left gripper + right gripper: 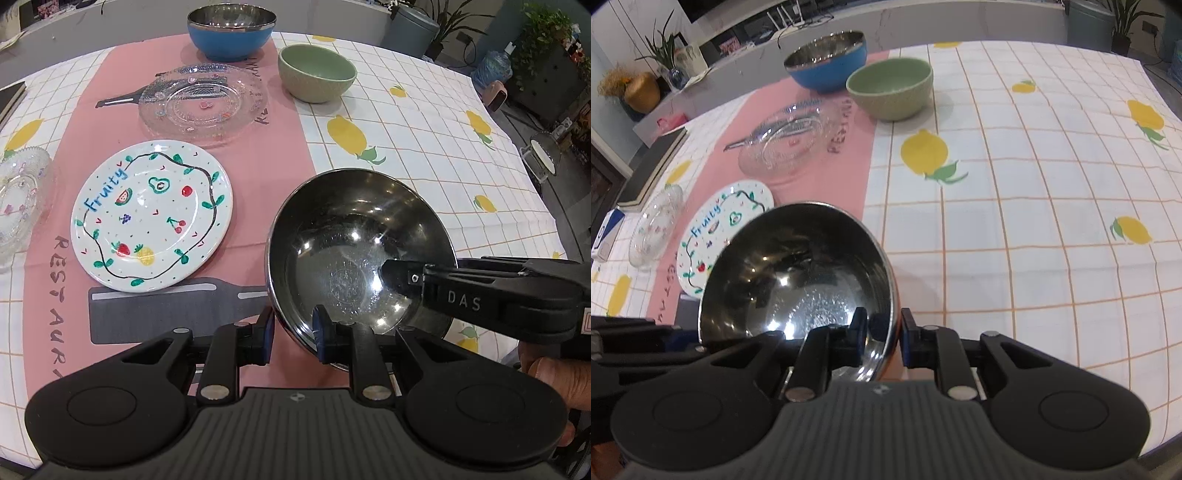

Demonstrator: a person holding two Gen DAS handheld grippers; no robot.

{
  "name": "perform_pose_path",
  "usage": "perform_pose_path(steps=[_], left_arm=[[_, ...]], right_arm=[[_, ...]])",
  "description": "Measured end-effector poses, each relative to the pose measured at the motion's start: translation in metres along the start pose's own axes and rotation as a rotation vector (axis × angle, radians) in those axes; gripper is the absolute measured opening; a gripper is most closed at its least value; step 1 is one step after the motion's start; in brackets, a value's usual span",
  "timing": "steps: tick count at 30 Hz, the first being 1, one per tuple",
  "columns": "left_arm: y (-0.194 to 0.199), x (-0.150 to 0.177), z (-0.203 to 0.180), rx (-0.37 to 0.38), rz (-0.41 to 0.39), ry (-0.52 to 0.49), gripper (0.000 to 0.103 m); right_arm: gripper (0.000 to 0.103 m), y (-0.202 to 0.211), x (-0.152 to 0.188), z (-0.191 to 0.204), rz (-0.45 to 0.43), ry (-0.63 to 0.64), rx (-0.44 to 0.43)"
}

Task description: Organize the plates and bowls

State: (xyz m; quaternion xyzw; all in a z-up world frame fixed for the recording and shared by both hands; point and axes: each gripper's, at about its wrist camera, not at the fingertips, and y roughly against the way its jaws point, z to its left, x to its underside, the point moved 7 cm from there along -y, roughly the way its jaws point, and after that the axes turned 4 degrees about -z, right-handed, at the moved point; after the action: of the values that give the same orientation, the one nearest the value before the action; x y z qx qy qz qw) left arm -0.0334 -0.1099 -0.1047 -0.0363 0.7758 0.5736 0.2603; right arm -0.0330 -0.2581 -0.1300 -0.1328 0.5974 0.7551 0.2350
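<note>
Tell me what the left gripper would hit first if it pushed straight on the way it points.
The left gripper already straddles the steel bowl's rim; pushed on, it would probably meet that bowl's wall, then the tablecloth beneath.

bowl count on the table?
3: blue-sided steel bowl at the far edge, green ceramic bowl right of it, shiny steel bowl nearest, gripped by both claws. None seems hidden.

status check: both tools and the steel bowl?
Left tool and right tool both clamped on steel bowl rim. Bowl tilted, low over tablecloth. Nothing in the way.
</note>
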Motion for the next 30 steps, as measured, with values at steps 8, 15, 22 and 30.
perform_pose_path(steps=[8,15,22,30], left_arm=[[0.0,0.002,-0.001,-0.002,0.012,-0.018,0.026],[0.0,0.002,-0.001,0.007,0.015,-0.013,0.027],[0.001,0.002,-0.002,0.016,0.015,-0.012,0.028],[0.009,-0.004,0.001,0.029,0.001,0.011,0.028]], right_arm=[[0.018,-0.002,0.001,0.002,0.006,0.029,0.013],[0.019,-0.002,0.002,0.003,0.009,0.03,0.017],[0.026,-0.004,0.002,0.006,0.012,0.041,0.019],[0.046,0.003,-0.006,0.006,-0.031,0.039,0.028]])
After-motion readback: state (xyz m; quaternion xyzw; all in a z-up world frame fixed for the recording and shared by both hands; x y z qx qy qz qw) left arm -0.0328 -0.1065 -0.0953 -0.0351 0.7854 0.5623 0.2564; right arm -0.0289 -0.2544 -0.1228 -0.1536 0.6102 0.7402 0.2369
